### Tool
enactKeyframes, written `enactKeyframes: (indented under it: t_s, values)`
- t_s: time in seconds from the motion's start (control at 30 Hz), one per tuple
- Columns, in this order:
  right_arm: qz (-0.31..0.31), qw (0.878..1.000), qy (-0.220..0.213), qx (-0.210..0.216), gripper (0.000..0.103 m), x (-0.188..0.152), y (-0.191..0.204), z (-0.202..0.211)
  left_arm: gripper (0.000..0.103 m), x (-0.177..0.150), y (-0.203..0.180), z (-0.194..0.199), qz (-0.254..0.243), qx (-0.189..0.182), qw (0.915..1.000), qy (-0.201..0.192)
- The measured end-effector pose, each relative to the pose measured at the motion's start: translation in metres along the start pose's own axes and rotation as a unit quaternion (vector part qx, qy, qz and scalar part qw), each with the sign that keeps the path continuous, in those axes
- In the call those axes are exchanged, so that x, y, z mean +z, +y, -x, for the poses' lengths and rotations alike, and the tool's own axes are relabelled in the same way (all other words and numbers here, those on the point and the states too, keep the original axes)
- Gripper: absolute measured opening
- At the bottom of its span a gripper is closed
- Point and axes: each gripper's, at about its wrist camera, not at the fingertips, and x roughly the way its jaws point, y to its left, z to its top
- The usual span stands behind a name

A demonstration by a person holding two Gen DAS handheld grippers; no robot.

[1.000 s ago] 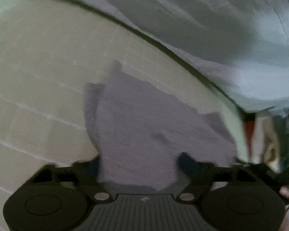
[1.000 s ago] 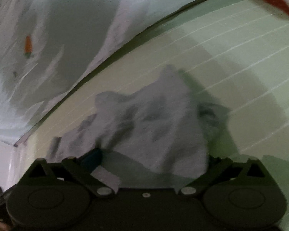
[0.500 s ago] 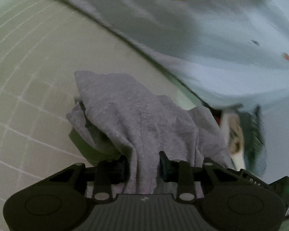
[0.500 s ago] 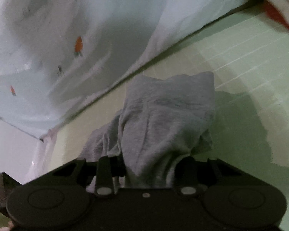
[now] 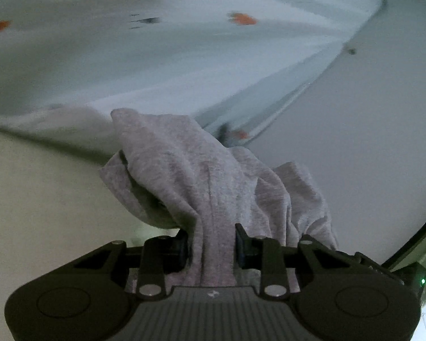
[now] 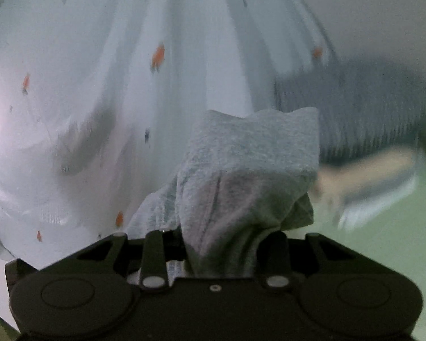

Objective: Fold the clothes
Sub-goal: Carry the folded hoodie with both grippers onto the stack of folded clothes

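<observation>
A grey knit garment (image 5: pixel 196 170) bunches up out of my left gripper (image 5: pixel 211 245), whose black pads press on a gathered fold of it. In the right wrist view the same grey garment (image 6: pixel 241 176) drapes over my right gripper (image 6: pixel 221 253), which is shut on another bunch of the cloth; its right finger is hidden under the fabric. Both grippers are lifted off the pale green mat (image 5: pixel 42 199), and the cloth hangs from them. How the garment lies between the two grippers is out of view.
A white sheet with small orange carrot prints (image 5: pixel 156 56) (image 6: pixel 85 99) fills the background behind both grippers. A dark grey ribbed cloth (image 6: pixel 355 119) and a blurred pale object (image 6: pixel 363 176) lie at the right on the green mat (image 6: pixel 383 241). A plain wall (image 5: pixel 369 142) stands at right.
Both grippers closed on the grey garment that lay flat on the mat and lifted it up. The views swung from the mat up toward the carrot-print sheet.
</observation>
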Motion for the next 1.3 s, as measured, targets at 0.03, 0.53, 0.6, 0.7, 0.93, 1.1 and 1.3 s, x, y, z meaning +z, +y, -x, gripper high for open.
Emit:
enactKeyframes:
  t_s: [0.03,0.53,0.6,0.7,0.93,1.1,1.3]
  values:
    - [0.012,1.000,-0.012,0.003,0.036,0.020,-0.009,0.007,0.032,0.005,-0.016,-0.016,-0.001,-0.011,0.9999,-0.009]
    - [0.147,0.960,-0.084,-0.221,0.084,0.202,-0.176,-0.081,0.044,0.061,-0.102,-0.245,-0.060,0.200,0.9753,-0.072]
    - [0.188,0.936,-0.111,-0.276,0.083,0.187,-0.182,-0.095,0.049,0.054,-0.095,-0.262,-0.067,0.207,0.9743,-0.060]
    - [0.170,0.937,-0.150,-0.265,0.083,0.177,-0.187,-0.102,0.049,0.047,-0.081,-0.289,-0.067,0.248,0.9657,-0.034]
    - [0.126,0.975,-0.038,-0.178,0.079,0.158,-0.230,-0.184,0.053,0.033,-0.051,-0.326,-0.068,0.307,0.9493,-0.003]
    - [0.143,0.971,-0.013,-0.189,0.080,0.172,-0.228,-0.209,0.060,0.038,-0.043,-0.323,-0.072,0.326,0.9427,-0.001]
    - [0.158,0.964,0.027,-0.213,0.081,0.183,-0.211,-0.241,0.078,0.044,-0.067,-0.297,-0.093,0.342,0.9351,0.008]
